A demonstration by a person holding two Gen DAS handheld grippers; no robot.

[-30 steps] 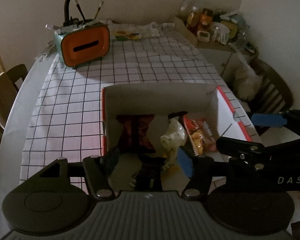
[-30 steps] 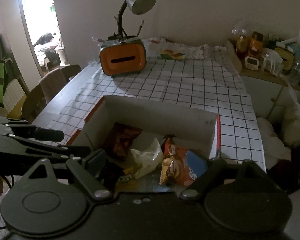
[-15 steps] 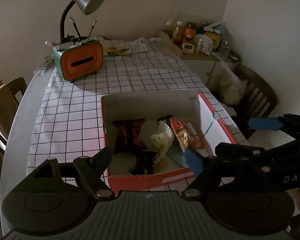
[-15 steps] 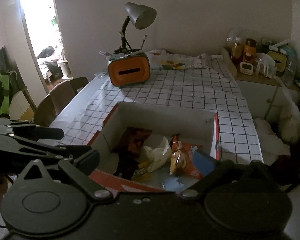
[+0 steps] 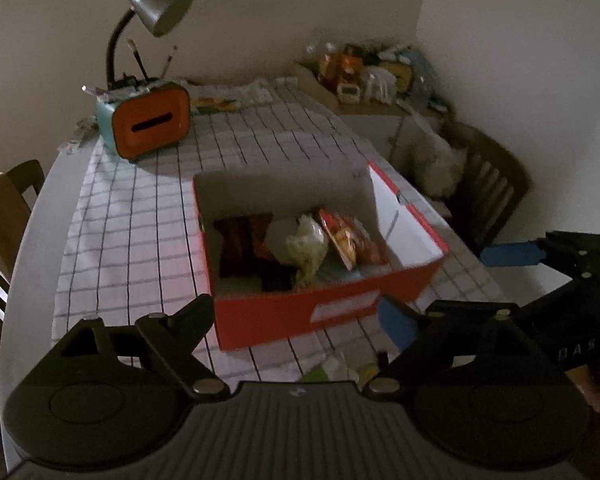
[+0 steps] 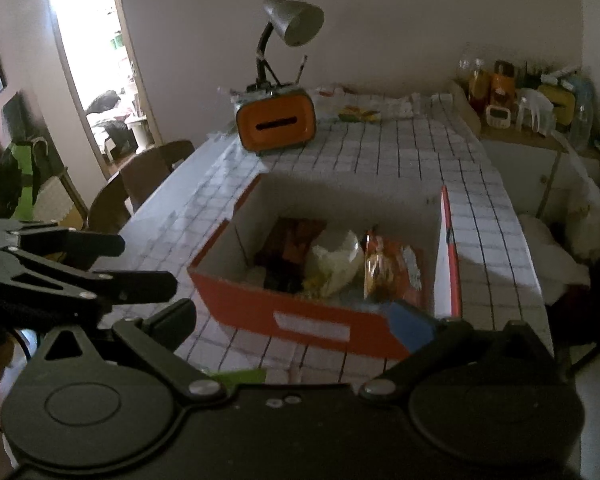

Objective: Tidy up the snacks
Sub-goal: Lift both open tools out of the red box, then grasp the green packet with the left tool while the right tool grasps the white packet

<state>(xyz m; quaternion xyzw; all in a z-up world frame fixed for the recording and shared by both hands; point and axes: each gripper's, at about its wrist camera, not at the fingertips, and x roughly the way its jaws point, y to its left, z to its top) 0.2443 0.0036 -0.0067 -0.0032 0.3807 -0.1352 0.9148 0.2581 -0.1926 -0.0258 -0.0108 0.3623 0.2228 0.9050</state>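
Note:
A red cardboard box [image 5: 284, 316] [image 6: 260, 312] stands open on the checked tablecloth. Inside lie a dark red snack pack [image 5: 240, 240] [image 6: 292, 240], a pale crumpled bag [image 5: 306, 246] [image 6: 336, 260] and an orange snack pack [image 5: 350, 236] [image 6: 392, 268]. My left gripper [image 5: 296, 316] is open and empty, held above the table in front of the box. My right gripper [image 6: 296, 320] is open and empty, also in front of the box; it shows at the right of the left wrist view [image 5: 512, 256]. A green wrapper [image 6: 236, 376] [image 5: 320, 374] peeks out just below the grippers.
An orange tissue box [image 5: 152, 126] [image 6: 276, 124] with a desk lamp [image 5: 156, 12] [image 6: 292, 20] stands at the table's far end. A cluttered side cabinet [image 5: 376, 80] [image 6: 532, 100] is at the right. Chairs stand at the left [image 6: 140, 184] and right [image 5: 488, 184].
Both grippers have pulled back and up from inside the box; the box's red front wall and the table in front of it are now in view. Both stay open.

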